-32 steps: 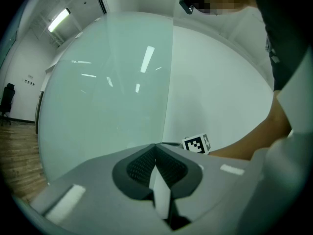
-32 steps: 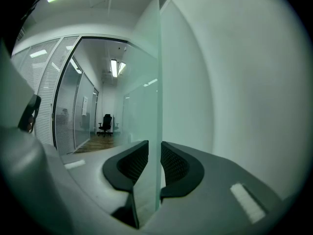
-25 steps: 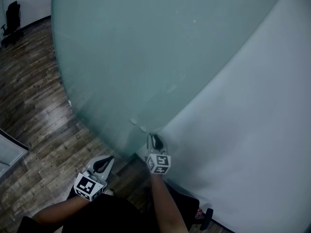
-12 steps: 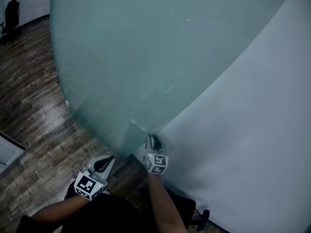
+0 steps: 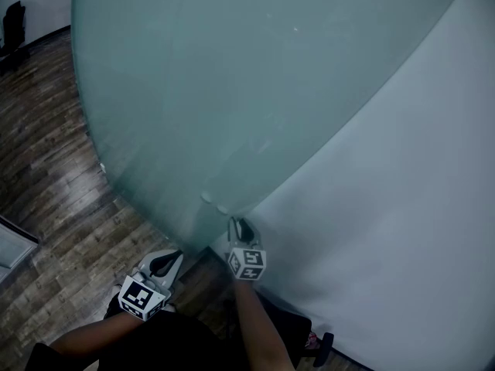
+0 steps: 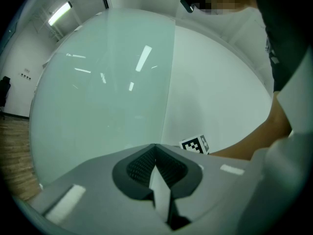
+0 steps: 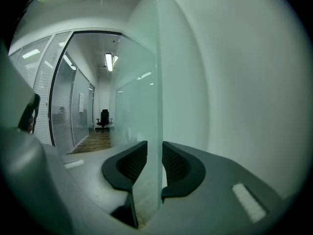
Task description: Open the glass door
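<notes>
The glass door [image 5: 216, 91] is a frosted pane that fills the head view from 9 o'clock across to 1 o'clock. Its free edge runs from 1 o'clock down to just below the middle, close along the white wall [image 5: 402, 207].

The right gripper [image 5: 241, 227] is at the lowest part of that edge. In the right gripper view the pane's edge [image 7: 157, 82] stands upright between the two fingers [image 7: 178, 168], one pad on each face. The pads seem to lie against the glass, and the fingers have just been opening a little. The wall rises at 3 o'clock of the pane, so there is little room on that side.

At 9 o'clock of the pane a corridor runs away over a wooden floor [image 5: 46, 176], with a black office chair [image 7: 103, 119] far down it. A glazed partition with blinds [image 7: 63, 106] lines the corridor at 9 o'clock.

The left gripper [image 5: 165, 263] hangs at 8 o'clock of the right one, clear of the door. Its fingers [image 6: 142, 163] are pressed together with nothing between them. Its view faces the door's frosted face, with the wall at 3 o'clock. The right gripper's marker cube [image 6: 195, 145] and the person's forearm [image 6: 254, 141] show at 4 o'clock.
</notes>
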`<state>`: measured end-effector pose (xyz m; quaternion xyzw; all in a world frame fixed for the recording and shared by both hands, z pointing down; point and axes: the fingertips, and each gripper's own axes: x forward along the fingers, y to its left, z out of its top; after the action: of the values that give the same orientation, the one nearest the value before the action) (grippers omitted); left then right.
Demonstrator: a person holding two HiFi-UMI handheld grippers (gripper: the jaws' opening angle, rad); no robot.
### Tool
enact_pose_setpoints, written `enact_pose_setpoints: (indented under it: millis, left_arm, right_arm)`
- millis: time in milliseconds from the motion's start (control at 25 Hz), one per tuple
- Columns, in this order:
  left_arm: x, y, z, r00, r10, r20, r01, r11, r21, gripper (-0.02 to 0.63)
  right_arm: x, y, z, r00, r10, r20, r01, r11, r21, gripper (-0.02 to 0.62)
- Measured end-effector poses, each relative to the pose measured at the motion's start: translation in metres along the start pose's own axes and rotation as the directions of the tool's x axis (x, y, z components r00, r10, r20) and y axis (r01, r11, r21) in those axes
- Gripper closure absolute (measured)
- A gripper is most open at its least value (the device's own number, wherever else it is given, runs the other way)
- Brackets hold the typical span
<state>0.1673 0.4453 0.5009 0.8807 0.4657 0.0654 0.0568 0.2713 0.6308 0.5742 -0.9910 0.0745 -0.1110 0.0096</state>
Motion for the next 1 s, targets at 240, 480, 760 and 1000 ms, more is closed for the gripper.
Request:
enact_pose_setpoints:
  millis: [240, 480, 760, 1000]
  left_arm:
    - [0.0, -0.003, 0.002, 1.0, -0.011, -0.015, 0.01, 1.0, -0.013, 0.607]
    - [-0.002, 0.001, 0.001, 1.0, -0.005, -0.009, 0.005, 1.0, -0.014, 0.607]
    - [-0.013, 0.006, 0.007, 0.999, -0.049, 0.019, 0.049, 0.999, -0.01, 0.607]
    - [-0.027, 0.013, 0.007, 0.997, -0.08, 0.019, 0.08, 0.997, -0.007, 0.607]
  right_arm:
    - [-0.017, 0.001, 0.016, 0.999, -0.038, 0.038, 0.038, 0.999, 0.003, 0.503]
    - [-0.04, 0.007, 0.033, 0.995, -0.064, 0.08, 0.063, 0.998, 0.006, 0.518]
    - [-0.082, 0.025, 0.037, 0.98, -0.163, 0.117, 0.155, 0.985, 0.08, 0.594]
    - [-0.112, 0.064, 0.037, 0.973, -0.178, 0.145, 0.168, 0.983, 0.076, 0.594]
